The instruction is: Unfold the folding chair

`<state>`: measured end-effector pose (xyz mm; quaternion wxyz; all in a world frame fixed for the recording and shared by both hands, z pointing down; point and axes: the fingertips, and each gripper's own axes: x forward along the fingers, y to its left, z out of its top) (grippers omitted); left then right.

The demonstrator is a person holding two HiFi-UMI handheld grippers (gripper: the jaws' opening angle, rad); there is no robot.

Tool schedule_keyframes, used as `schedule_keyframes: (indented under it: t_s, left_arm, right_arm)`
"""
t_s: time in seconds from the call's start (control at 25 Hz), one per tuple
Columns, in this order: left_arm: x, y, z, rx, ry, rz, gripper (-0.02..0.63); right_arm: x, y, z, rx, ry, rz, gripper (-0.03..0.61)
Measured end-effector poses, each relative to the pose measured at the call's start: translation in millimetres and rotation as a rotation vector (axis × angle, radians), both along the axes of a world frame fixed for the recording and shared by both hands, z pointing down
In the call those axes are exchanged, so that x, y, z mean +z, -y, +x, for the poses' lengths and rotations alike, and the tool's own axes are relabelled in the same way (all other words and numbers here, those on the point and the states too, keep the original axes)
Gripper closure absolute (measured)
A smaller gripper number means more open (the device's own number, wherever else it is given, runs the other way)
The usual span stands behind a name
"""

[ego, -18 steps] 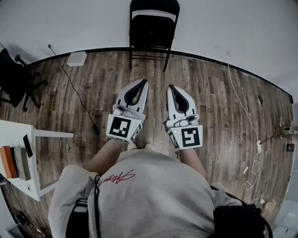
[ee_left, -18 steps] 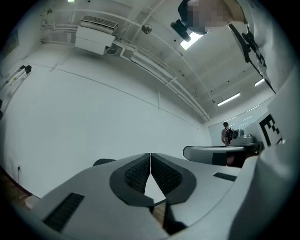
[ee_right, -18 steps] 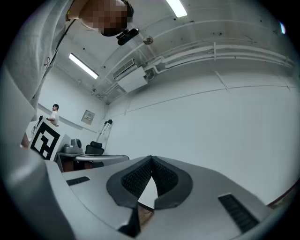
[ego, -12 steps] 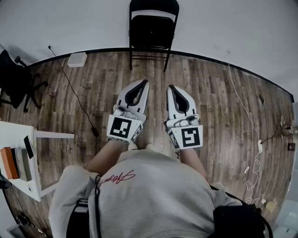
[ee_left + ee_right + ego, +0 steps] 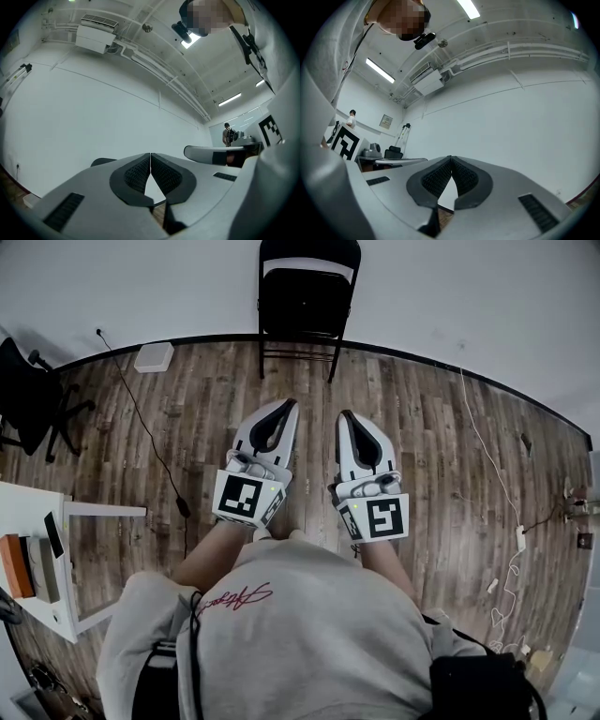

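A black folding chair (image 5: 307, 296) stands against the white wall at the top middle of the head view, with its seat flat against the back. Both grippers are held side by side over the wooden floor, well short of the chair, and point toward it. My left gripper (image 5: 292, 406) is shut with nothing in it, and its pads meet tip to tip (image 5: 150, 154). My right gripper (image 5: 343, 415) is likewise shut and empty (image 5: 451, 158). In both gripper views the jaws hide most of the chair, and mainly white wall shows.
A white table (image 5: 42, 507) with an orange box and a phone is at the left. A black office chair (image 5: 28, 395) stands further back left. A black cable (image 5: 155, 442) and a white box (image 5: 154, 358) lie left of the chair; white cables (image 5: 487, 451) trail on the right.
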<state>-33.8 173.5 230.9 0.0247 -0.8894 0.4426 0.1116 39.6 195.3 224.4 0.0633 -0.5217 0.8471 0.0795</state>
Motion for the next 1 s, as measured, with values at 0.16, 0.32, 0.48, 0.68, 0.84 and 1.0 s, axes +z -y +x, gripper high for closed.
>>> schedule_keyframes:
  t_s: [0.16,0.32,0.48,0.68,0.84,1.0]
  left_arm:
    - [2,9,10,-0.011,-0.01,0.005,0.598]
    - [3,25,12,-0.046,-0.025,0.008,0.598]
    - [16,54,15,-0.045,-0.018,-0.022,0.598]
    - [25,127,19,-0.049,-0.027,-0.026,0.597]
    - [38,220,24,-0.022,-0.023,-0.034,0.598]
    - [34,328,22,0.017,-0.011,-0.032,0.597]
  right_arm:
    - [3,8,12,-0.016,0.016,-0.004,0.565]
    - [9,22,17,-0.04,0.001,-0.003,0.565]
    - [21,50,19,-0.057,-0.01,-0.034,0.565]
    - [28,124,22,-0.059,-0.02,-0.018,0.565]
    - [37,217,26,-0.039,-0.028,-0.016,0.565]
    - [29,328,18,-0.012,-0.022,-0.004,0.565]
